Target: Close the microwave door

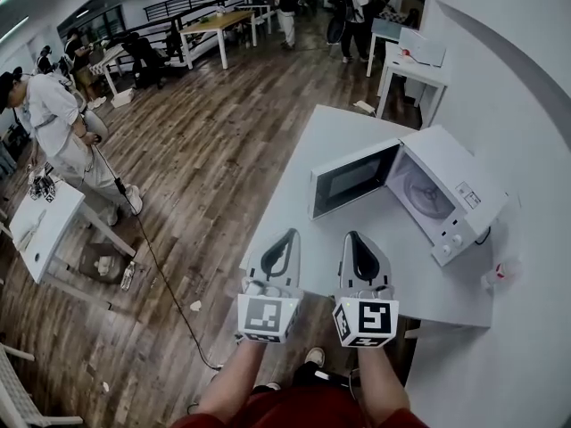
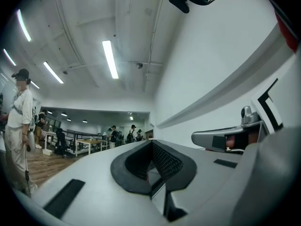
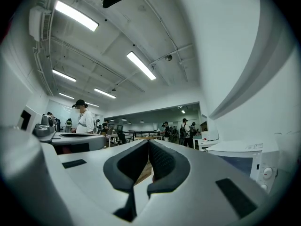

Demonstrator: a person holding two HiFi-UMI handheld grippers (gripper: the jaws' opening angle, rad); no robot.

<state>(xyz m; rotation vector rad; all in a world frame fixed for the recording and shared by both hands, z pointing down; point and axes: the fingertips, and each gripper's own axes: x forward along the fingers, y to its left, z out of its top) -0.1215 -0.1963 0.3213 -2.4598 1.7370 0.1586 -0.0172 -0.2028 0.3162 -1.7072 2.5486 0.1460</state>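
A white microwave (image 1: pixel 457 201) stands on the white table (image 1: pixel 294 230) against the right wall. Its door (image 1: pixel 352 178) is swung wide open to the left, showing the cavity and turntable. In the right gripper view the microwave (image 3: pixel 247 163) shows at the right edge. Both grippers hover side by side over the table's near edge, short of the door and pointing toward it. My left gripper (image 1: pixel 287 236) (image 2: pixel 151 142) is shut with nothing in it. My right gripper (image 1: pixel 354 236) (image 3: pixel 148 142) is also shut and empty.
A small plastic container (image 1: pixel 496 275) sits right of the microwave by the wall. Another white desk (image 1: pixel 415 69) stands beyond the table. A person (image 1: pixel 62 132) stands by a small table (image 1: pixel 40 226) at the left. A cable (image 1: pixel 161 275) runs across the wooden floor.
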